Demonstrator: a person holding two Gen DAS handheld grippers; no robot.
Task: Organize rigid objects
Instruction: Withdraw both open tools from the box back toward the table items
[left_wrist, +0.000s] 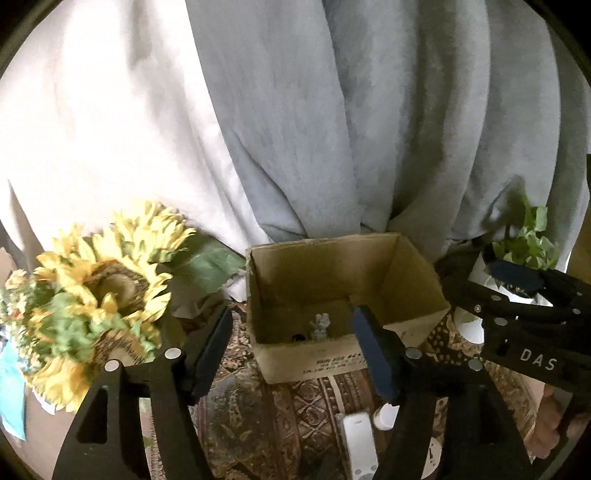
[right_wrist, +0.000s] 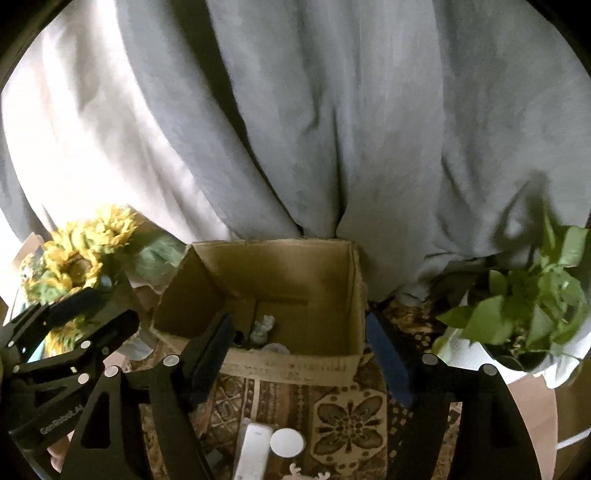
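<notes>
An open cardboard box (left_wrist: 332, 269) (right_wrist: 280, 269) stands on a patterned cloth in front of a grey curtain. Inside it, near the front wall, stands a small grey figurine (left_wrist: 320, 325) (right_wrist: 263, 326). My left gripper (left_wrist: 293, 314) is open in front of the box with nothing between its fingers. My right gripper (right_wrist: 299, 321) is open too, its jaws spread about as wide as the box and empty. On the cloth below the grippers lie a white oblong device (left_wrist: 358, 443) (right_wrist: 253, 454) and a white round disc (right_wrist: 287, 442).
A sunflower bunch (left_wrist: 103, 280) (right_wrist: 77, 258) stands left of the box and a green potted plant (left_wrist: 528, 251) (right_wrist: 528, 310) stands to its right. The grey curtain (left_wrist: 332, 129) hangs close behind. The patterned cloth (right_wrist: 347, 421) covers the surface.
</notes>
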